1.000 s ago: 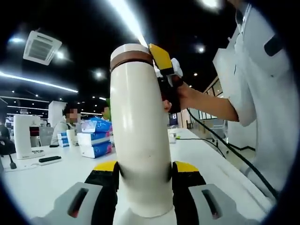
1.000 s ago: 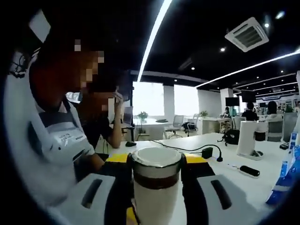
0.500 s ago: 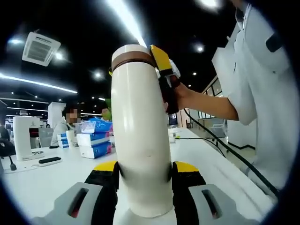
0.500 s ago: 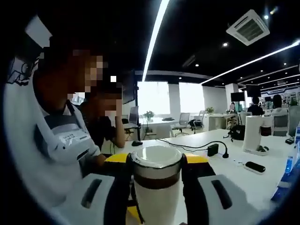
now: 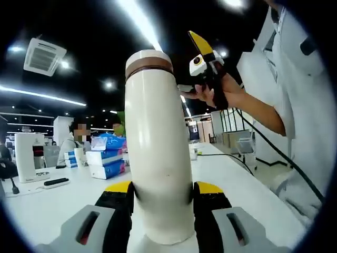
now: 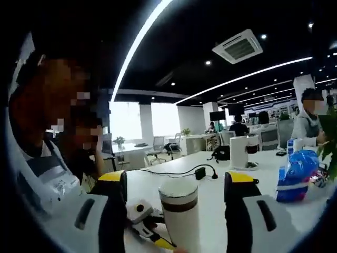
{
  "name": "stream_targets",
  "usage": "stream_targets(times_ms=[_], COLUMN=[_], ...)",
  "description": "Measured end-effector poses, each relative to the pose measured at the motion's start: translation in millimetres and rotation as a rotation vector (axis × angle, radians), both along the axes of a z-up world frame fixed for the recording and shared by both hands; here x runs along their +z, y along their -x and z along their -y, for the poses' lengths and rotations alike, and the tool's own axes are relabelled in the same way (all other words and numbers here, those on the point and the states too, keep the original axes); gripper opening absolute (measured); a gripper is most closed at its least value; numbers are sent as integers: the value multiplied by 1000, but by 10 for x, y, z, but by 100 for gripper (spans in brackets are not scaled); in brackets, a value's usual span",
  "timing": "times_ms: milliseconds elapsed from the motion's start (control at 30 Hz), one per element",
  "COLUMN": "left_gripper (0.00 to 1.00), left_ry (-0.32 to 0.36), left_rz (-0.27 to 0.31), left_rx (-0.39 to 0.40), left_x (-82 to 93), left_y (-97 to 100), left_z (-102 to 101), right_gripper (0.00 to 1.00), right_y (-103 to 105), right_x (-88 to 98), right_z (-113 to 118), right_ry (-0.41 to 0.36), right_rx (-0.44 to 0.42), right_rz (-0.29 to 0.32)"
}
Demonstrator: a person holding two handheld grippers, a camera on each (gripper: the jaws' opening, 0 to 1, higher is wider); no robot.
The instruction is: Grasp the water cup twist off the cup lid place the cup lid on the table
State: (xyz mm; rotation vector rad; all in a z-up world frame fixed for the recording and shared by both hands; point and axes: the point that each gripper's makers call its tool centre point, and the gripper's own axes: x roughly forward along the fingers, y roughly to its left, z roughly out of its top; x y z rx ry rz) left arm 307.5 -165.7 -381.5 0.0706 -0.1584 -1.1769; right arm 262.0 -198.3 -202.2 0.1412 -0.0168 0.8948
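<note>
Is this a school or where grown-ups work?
It looks like a big open office. Long white tables run down the room, with office chairs beside one, light strips and an air vent in the dark ceiling, and people sitting at a far table.

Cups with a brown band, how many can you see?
1. The water cup stands upright between the left gripper jaws; the right gripper view shows the same cup. Others may be hidden.
</note>
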Motion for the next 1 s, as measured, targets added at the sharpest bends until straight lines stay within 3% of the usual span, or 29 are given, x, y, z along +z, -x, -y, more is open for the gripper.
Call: stream_targets(times_ms=[100, 200, 333, 500, 600, 833, 1000], left_gripper=[46, 46, 46, 46, 46, 46, 46], left_ry=[-1, -1, -1, -12, 50, 26, 13], left_rz=[2, 2, -1, 17, 54, 54, 34], left_rx=[0, 1, 2, 5, 12, 13, 9], left_x=[-1, -2, -2, 10, 169, 131, 99], left_y=[6, 8, 8, 6, 22, 12, 10], left_z=[-1, -4, -7, -16, -59, -47, -32], right_gripper=[77, 77, 78, 77, 78, 77, 71], right_y=[96, 189, 282, 245, 195, -7, -145], right_x=[-92, -269, -336, -480, -449, -353, -326], right_z=[81, 101, -3, -99, -176, -305, -415], right_ry=[45, 180, 135, 132, 114, 141, 152], right_rx=[-112, -204, -247, -279, -279, -312, -308], right_rz=[15, 23, 11, -15, -15, 31, 41])
